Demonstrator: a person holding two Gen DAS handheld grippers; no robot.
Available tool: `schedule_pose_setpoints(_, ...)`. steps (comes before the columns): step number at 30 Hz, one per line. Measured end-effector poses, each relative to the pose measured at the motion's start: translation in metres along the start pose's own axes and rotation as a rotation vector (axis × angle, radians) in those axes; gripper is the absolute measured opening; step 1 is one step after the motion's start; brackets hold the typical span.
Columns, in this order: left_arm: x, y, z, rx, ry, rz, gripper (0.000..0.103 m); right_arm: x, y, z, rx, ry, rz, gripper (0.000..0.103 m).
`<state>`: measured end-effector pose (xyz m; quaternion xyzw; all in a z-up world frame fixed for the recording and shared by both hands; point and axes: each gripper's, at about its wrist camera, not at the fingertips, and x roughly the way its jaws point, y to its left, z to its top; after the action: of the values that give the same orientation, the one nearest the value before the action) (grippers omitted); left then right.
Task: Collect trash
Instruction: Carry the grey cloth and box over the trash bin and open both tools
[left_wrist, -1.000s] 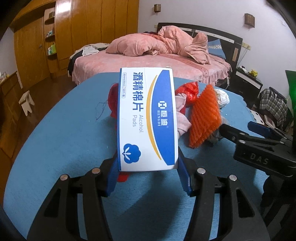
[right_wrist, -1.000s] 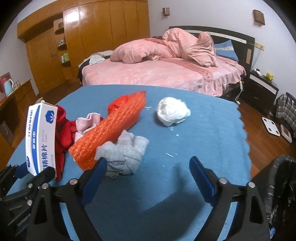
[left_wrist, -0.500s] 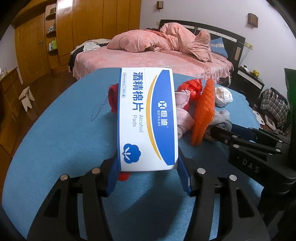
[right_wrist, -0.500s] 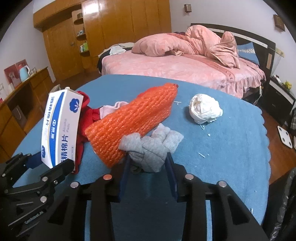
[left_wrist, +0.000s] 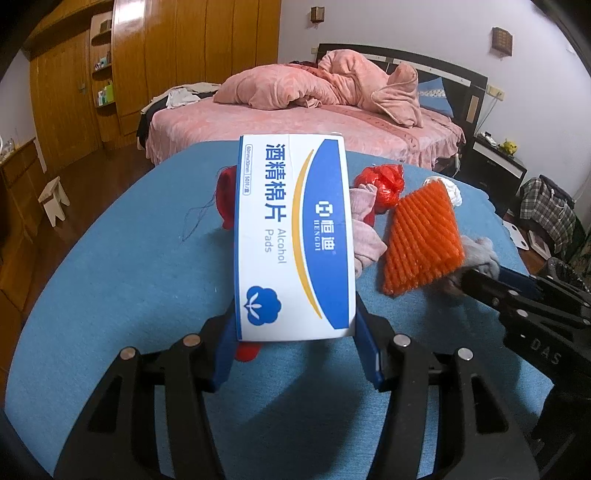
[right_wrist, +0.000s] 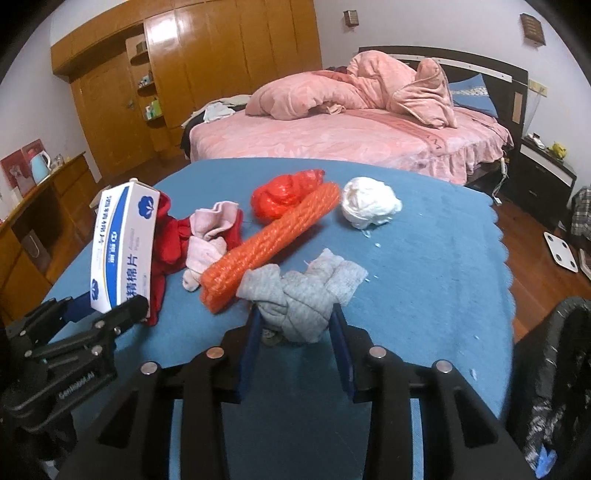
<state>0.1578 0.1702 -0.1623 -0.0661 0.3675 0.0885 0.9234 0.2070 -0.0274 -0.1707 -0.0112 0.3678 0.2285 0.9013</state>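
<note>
My left gripper (left_wrist: 295, 343) is shut on a white and blue alcohol pads box (left_wrist: 293, 236), held upright above the blue table (left_wrist: 122, 280); the same box (right_wrist: 123, 247) shows at the left of the right wrist view. My right gripper (right_wrist: 295, 332) is shut on a knotted grey cloth (right_wrist: 299, 295) lying on the table. Beside the cloth lies an orange foam net sleeve (right_wrist: 273, 236). Behind it are a red plastic bag (right_wrist: 284, 192), a white paper wad (right_wrist: 369, 201), a pink cloth (right_wrist: 210, 236) and a red cloth (right_wrist: 170, 240).
A black trash bag (right_wrist: 554, 369) hangs open at the table's right edge. Beyond the table stand a pink bed (right_wrist: 351, 125), wooden wardrobes (right_wrist: 184, 74) and a dark nightstand (right_wrist: 543, 173). A white scale (right_wrist: 561, 247) lies on the wooden floor.
My right gripper came forward from wide open and shut on the grey cloth, nudging the orange sleeve. My left gripper kept still with the box.
</note>
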Motion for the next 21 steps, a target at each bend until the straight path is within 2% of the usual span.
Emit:
schedule_pose_setpoints(5, -0.015, -0.006, -0.001, 0.018, -0.052, -0.002, 0.054, -0.015, -0.009, -0.004, 0.02, -0.008, -0.009, 0.037)
schedule_pose_setpoints(21, -0.047, -0.045, -0.01, 0.072, -0.07, -0.072, 0.054, -0.055, -0.023, -0.01, 0.037, -0.064, -0.015, 0.037)
